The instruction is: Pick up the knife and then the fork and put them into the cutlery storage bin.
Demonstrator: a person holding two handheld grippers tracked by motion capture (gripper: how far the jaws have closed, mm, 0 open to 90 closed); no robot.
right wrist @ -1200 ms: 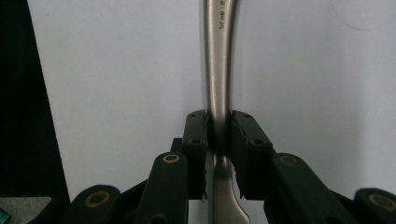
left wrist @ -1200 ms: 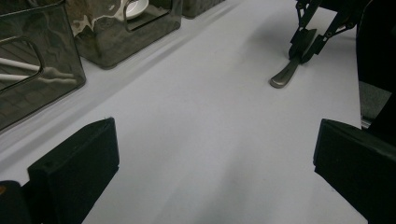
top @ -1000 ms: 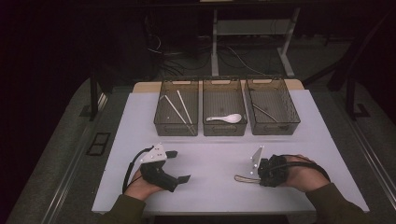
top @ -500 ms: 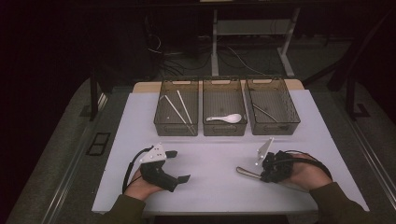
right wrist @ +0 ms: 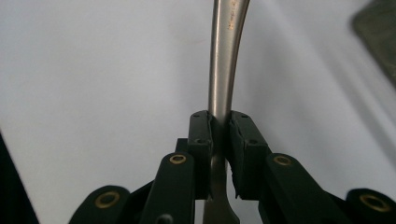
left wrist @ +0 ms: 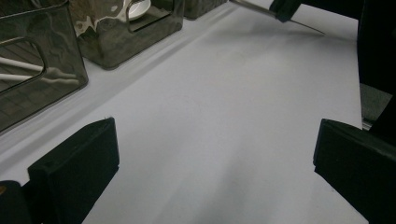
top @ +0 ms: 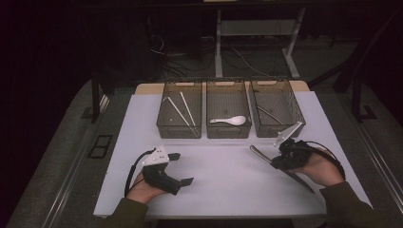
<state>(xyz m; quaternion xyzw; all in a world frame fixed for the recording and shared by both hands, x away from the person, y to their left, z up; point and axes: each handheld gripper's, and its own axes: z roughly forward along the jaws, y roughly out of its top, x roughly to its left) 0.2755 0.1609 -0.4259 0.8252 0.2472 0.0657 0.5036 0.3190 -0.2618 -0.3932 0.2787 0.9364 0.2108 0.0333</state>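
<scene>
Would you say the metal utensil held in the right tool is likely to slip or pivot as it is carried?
Probably a little. The metal utensil looks smooth and polished, so it may slide. The right tool clamps only a narrow stretch of it, with length both sides, so it could pivot. It looks rigid, unlikely to bend.

The metal utensil (right wrist: 223, 70) is cut off by the top edge in the right gripper view; its kind cannot be told.
</scene>
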